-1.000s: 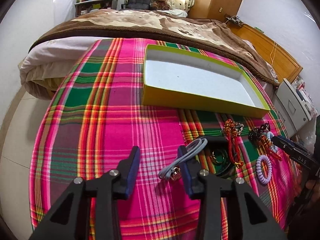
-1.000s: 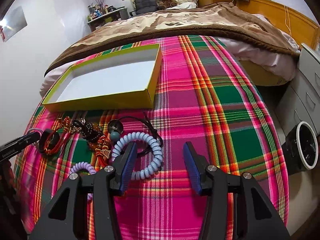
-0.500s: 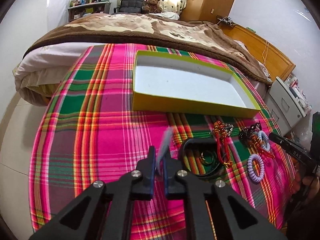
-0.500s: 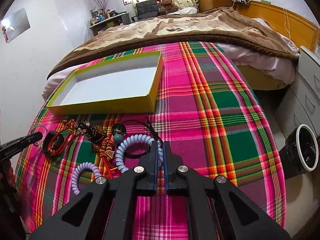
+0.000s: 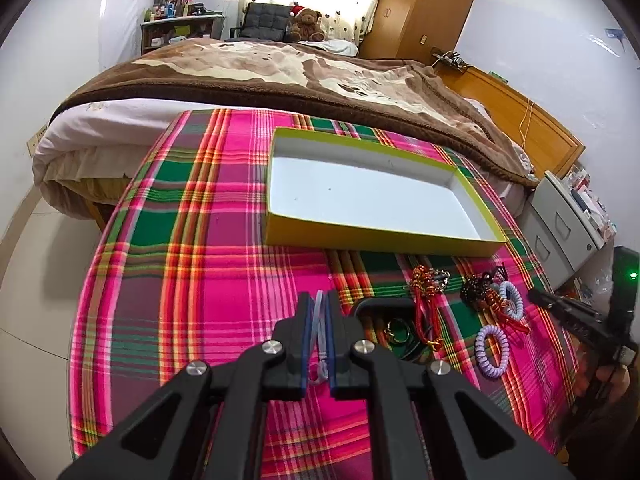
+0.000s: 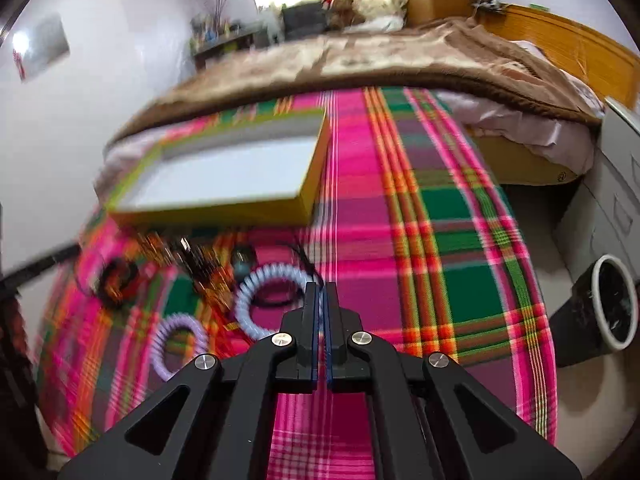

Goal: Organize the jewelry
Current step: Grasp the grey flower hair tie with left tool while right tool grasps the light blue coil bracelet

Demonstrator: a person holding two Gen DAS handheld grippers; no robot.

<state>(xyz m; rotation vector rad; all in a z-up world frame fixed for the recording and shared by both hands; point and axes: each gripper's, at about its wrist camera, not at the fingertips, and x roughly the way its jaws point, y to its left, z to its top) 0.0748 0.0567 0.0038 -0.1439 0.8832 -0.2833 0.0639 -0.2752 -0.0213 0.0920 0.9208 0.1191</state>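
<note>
The plaid-covered surface (image 5: 208, 264) carries an empty yellow-green box (image 5: 376, 236) with the loose jewelry lying just in front of it. The left claw (image 5: 319, 320) is clamped on a pale grey cord bracelet (image 5: 318, 312). The right claw (image 6: 321, 312) is pinched on the rim of a light blue coil bracelet (image 6: 256, 300). Judged best: lift each piece clear of the tangled red charms (image 5: 426, 296) before carrying it over the box wall, releasing low inside.

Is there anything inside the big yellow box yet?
No. The yellow-green cardboard box shows only its bare white floor in the left wrist view. Just the strip behind its near wall is hidden. The bracelets and coil hair ties lie outside on the plaid cloth.
</note>
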